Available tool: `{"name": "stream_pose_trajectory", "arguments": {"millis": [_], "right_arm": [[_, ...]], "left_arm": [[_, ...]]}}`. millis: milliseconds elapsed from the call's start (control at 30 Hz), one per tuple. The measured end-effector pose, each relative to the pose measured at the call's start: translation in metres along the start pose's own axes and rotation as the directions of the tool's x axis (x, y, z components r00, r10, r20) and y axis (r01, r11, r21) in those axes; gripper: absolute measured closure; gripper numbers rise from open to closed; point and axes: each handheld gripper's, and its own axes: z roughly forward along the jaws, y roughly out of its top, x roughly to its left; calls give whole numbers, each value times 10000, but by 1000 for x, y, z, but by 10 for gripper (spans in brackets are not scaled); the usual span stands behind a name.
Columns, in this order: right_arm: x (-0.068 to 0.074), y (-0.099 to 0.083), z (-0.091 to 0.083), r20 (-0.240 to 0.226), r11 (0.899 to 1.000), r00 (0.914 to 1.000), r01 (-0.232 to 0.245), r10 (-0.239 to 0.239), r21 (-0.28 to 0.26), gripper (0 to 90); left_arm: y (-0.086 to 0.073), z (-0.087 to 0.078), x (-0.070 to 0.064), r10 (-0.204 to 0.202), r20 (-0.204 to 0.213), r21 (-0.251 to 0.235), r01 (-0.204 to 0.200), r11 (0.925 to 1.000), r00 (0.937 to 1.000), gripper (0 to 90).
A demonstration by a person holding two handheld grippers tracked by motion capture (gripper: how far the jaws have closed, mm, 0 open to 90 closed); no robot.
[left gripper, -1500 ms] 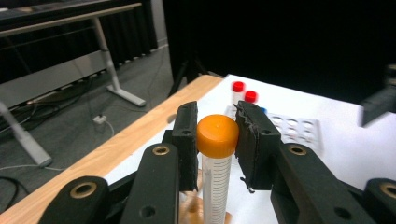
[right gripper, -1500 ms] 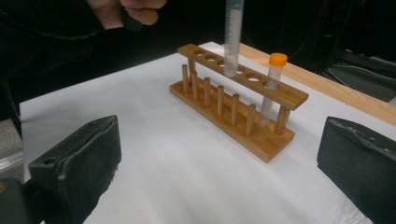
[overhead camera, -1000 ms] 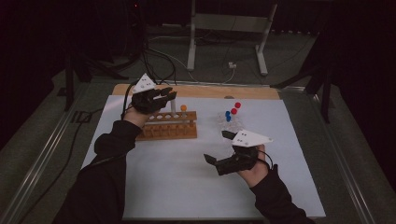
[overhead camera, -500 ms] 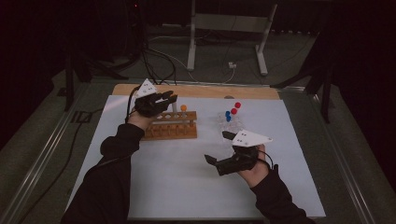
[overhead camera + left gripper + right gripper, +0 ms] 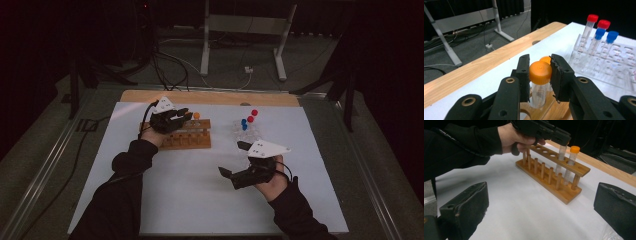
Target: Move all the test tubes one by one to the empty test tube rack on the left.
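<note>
Jaws of left gripper (image 5: 540, 75) clamping orange-capped tube (image 5: 539, 83) in wooden rack (image 5: 554, 173), clear rack (image 5: 609, 62) nearby

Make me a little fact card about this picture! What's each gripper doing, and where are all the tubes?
Left gripper: jaws on either side of an orange-capped tube's cap, tube standing in the wooden rack
Second orange-capped tube: in the same rack, next hole
Right gripper: open, holding nothing, above the white table
Clear rack: two red-capped tubes, two blue-capped tubes
</note>
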Motion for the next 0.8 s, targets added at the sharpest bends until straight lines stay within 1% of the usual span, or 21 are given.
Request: {"name": "stream_pose_trajectory", "arguments": {"millis": [133, 200, 300, 467, 533, 567, 600, 667, 700, 733, 767, 800], "right_arm": [[-1, 0, 0, -61, 10000, 10000, -73, 73, -33, 0], [-2, 0, 0, -122, 9999, 9998, -152, 152, -16, 0], [-2, 0, 0, -131, 9999, 9998, -132, 131, -45, 0], [-3, 0, -2, -225, 9987, 9997, 79, -90, -495, 0], [-4, 0, -3, -170, 9971, 9996, 204, -217, -732, 0], [-4, 1, -4, -245, 9963, 9994, 210, -231, -834, 0], [-4, 1, -5, -281, 9954, 9993, 225, -252, -932, 0], [-5, 3, -7, -257, 9920, 9989, 356, -390, -1208, 0], [-5, 3, -9, -259, 9896, 9986, 411, -451, -1381, 0], [-6, 5, -11, -270, 9871, 9982, 493, -540, -1523, 0], [-7, 6, -12, -281, 9834, 9976, 581, -638, -1721, 0], [-7, 7, -14, -118, 9773, 9969, 745, -784, -1982, 0]], "left_arm": [[-5, 2, 0, 11, -17, -2, -11, 10000, 10000, 716], [-7, 4, -1, 33, -26, 104, -33, 9999, 10000, 715], [-8, 5, -1, 10, -9, 52, -10, 10000, 10000, 715], [-8, 5, -1, -3, 31, 63, 3, 10000, 10000, 712], [-8, 4, -1, -30, 127, 113, 28, 9999, 9999, 702], [-8, 4, -1, -25, 243, 123, 22, 9999, 9997, 680], [-8, 2, -2, 40, 234, 75, -41, 10000, 9997, 647], [-5, -2, -4, 15, 340, -39, -14, 10000, 9994, 579], [-3, -6, -5, 32, 294, -120, -29, 9999, 9996, 548], [0, -10, -6, -50, 285, -236, 56, 9997, 9996, 503], [2, -14, -7, -103, 289, -337, 113, 9994, 9995, 443], [4, -18, -8, -160, 224, -383, 168, 9991, 9996, 405]]}}
